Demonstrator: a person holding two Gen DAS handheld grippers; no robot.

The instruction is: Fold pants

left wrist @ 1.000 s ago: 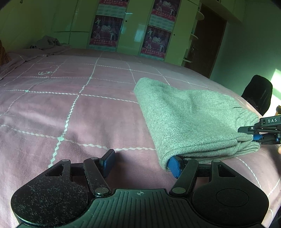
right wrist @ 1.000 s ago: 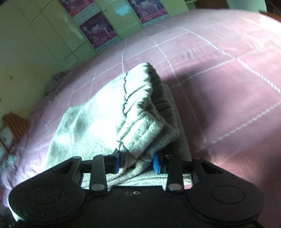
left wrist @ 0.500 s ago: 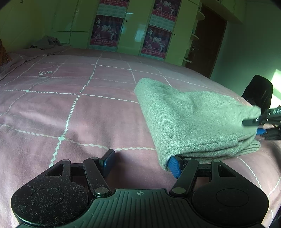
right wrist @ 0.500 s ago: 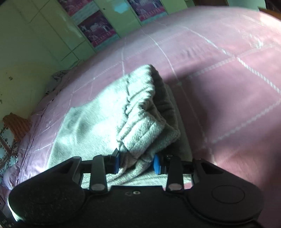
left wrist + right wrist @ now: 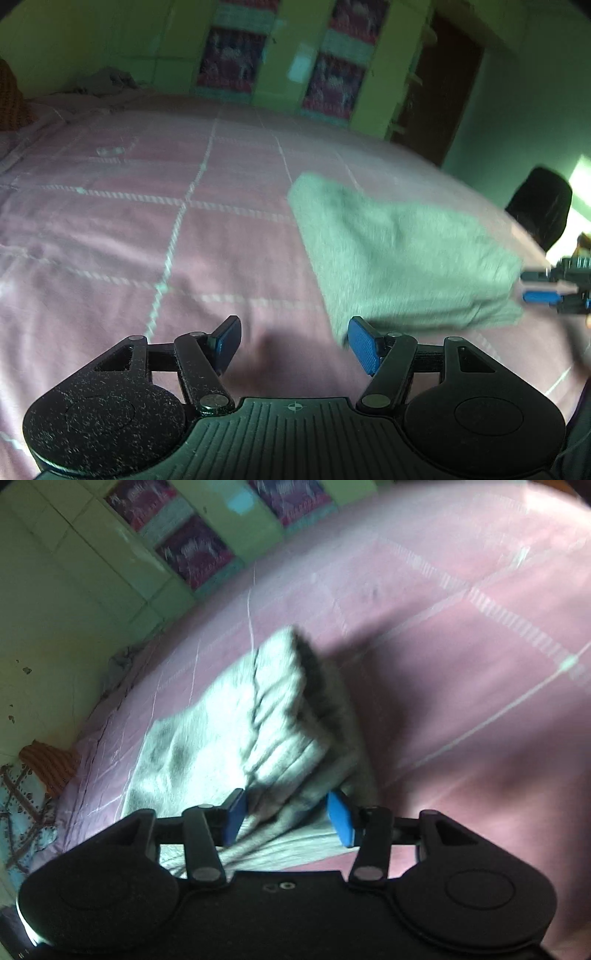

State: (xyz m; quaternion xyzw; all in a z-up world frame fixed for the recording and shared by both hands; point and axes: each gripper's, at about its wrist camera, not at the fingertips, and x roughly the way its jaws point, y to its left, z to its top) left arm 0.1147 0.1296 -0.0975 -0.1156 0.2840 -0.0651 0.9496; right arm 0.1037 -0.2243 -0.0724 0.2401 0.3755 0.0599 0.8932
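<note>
Grey folded pants (image 5: 402, 254) on pink bed (image 5: 147, 229) toward its right edge, my left gripper (image 5: 293, 341) closing on nothing, my right gripper (image 5: 286, 818) opening, released, pants between pads

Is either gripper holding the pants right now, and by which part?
Neither. The left gripper, jaws closing, has only bedspread between them. The right gripper is opening, its pads off the folded pants waistband end.

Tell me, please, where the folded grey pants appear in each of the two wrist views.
Left wrist: the folded grey pants lie right of centre on the pink bedspread.
Right wrist: the pants lie at centre, reaching down between the pads.
Shared landmark: the posters on the green cupboards.
</note>
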